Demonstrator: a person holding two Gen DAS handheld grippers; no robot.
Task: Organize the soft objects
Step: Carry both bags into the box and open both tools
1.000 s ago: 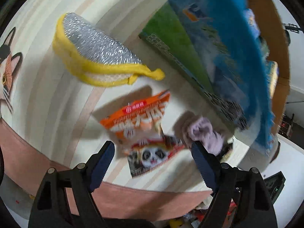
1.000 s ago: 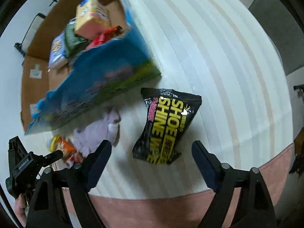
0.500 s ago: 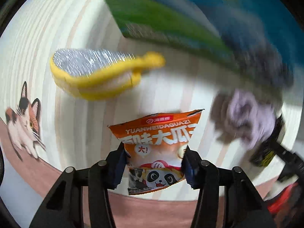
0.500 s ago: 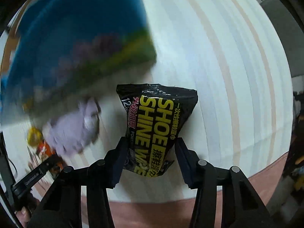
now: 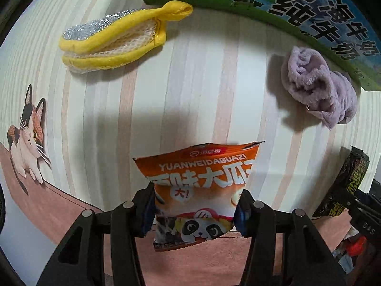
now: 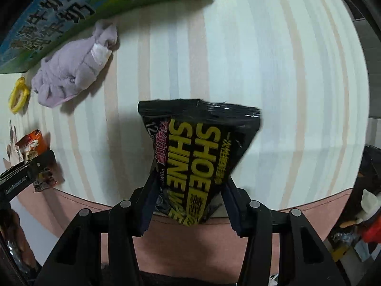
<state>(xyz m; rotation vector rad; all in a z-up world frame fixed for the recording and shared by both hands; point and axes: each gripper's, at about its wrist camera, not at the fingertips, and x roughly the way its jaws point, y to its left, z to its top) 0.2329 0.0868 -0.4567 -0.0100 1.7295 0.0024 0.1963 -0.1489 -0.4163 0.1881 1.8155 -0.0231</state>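
Observation:
My left gripper is shut on an orange snack packet with a panda print, held above the striped tablecloth. My right gripper is shut on a black shoe shine wipes pack with yellow lettering, also lifted off the cloth. A crumpled lilac cloth lies by the box; it also shows in the right wrist view. A yellow and silver scrub pad lies at the far left. The orange packet shows small at the left of the right wrist view.
A blue and green printed cardboard box stands along the far side of the table; it also shows in the right wrist view. The tablecloth has a cat picture and a pink border at the near edge.
Both grippers went from open to shut, the left on the orange snack packet and the right on the black wipes pack, and lifted them. Both views swung toward the box.

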